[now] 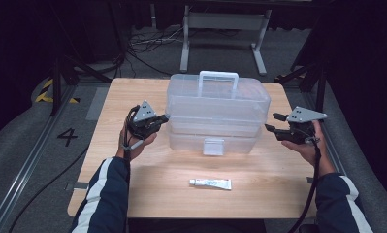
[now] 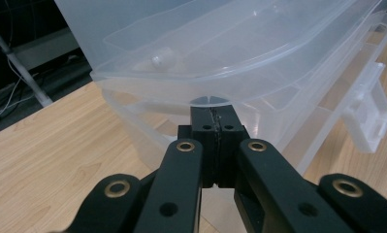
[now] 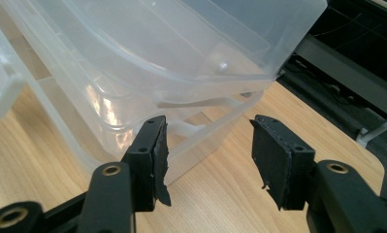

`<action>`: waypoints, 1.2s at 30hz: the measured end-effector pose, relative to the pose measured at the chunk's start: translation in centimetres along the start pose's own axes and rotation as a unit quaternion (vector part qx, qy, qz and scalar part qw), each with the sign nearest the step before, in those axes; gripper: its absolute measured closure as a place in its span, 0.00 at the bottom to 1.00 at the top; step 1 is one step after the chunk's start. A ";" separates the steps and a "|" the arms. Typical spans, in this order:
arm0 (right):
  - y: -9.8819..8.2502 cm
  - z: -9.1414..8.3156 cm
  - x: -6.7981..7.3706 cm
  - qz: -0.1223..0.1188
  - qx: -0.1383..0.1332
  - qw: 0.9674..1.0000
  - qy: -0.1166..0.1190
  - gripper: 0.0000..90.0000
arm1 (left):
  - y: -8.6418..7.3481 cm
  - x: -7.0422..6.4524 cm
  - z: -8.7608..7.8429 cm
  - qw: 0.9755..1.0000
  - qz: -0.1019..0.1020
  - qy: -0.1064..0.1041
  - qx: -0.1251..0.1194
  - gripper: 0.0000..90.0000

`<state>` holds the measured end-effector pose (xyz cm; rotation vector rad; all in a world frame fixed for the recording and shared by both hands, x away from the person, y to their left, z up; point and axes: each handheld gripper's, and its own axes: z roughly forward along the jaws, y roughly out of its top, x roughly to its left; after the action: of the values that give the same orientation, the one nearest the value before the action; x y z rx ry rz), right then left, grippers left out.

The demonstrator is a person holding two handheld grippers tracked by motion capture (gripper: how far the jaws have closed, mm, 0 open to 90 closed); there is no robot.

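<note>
High view: left gripper (image 1: 157, 121), jaws together, rests against closed storage box (image 1: 217, 104); right gripper (image 1: 274, 122), jaws apart, approaches; tube (image 1: 210, 183) untouched.

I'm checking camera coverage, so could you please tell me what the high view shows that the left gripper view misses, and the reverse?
The high view alone shows the white tube lying near the table's front edge, the box's handle on top, the right gripper with open jaws at the box's right end, and both forearms. The left gripper view alone shows, up close, the left gripper with jaws shut, their tips just under the rim at the box's end. Both share the clear plastic box, its front latch and the wooden table.
</note>
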<state>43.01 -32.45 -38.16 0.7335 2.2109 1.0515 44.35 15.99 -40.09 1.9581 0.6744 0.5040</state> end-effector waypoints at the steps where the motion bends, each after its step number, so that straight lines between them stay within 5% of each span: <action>1: 0.0 0.1 0.0 0.000 -0.003 1.000 -0.005 0.53 | 0.0 0.0 0.0 1.000 0.001 0.002 0.001 1.00; 8: -0.1 0.6 0.2 -0.002 -0.043 0.998 -0.035 0.58 | 0.1 0.0 0.0 1.000 0.004 0.002 -0.001 1.00; 18: 0.2 0.7 1.3 -0.036 -0.101 0.991 -0.080 0.73 | 0.0 -0.2 -1.2 1.000 0.005 -0.005 -0.001 0.93; 30: 1.5 0.8 2.0 -0.037 -0.146 0.978 -0.146 0.84 | -0.5 -2.8 -1.6 0.997 0.047 -0.048 0.030 0.72; 36: 1.9 1.0 2.0 -0.030 -0.152 0.974 -0.165 0.86 | -0.5 -3.7 -1.1 0.995 0.070 -0.063 0.043 0.67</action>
<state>42.76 -29.55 -37.68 0.6465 1.7315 1.1164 40.77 14.55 -40.28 2.1087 0.4892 0.4377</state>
